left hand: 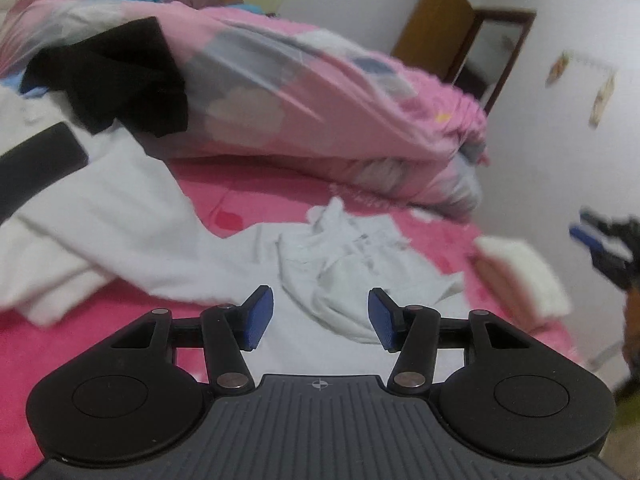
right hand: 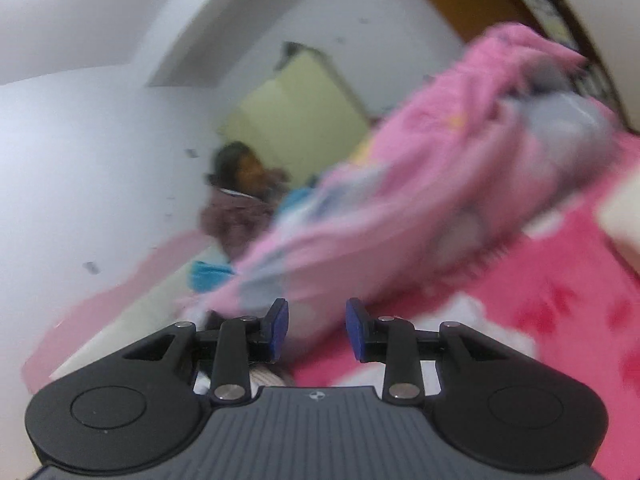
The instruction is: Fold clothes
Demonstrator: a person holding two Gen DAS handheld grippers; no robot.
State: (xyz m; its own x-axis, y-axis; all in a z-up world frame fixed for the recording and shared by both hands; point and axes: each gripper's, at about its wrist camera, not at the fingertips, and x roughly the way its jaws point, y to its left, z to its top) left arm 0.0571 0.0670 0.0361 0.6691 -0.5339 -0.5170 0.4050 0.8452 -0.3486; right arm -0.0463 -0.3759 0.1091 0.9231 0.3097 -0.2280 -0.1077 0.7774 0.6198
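A white garment (left hand: 340,256) lies crumpled on the pink bed sheet (left hand: 260,200), its cloth running under and just ahead of my left gripper (left hand: 320,318). That gripper stands open above it, nothing between its blue pads. More white clothing with a black band (left hand: 100,200) lies at the left, and a black garment (left hand: 116,80) rests on the pink quilt (left hand: 300,92). My right gripper (right hand: 317,330) is open and empty in its blurred view, pointing at the quilt (right hand: 400,200). It also shows at the right edge (left hand: 600,248) of the left wrist view.
A folded white and tan cloth (left hand: 520,276) sits near the bed's right edge. Behind the quilt are white walls and a wooden door (left hand: 436,28). A person (right hand: 244,200) lies at the head of the bed by blue cloth (right hand: 208,276).
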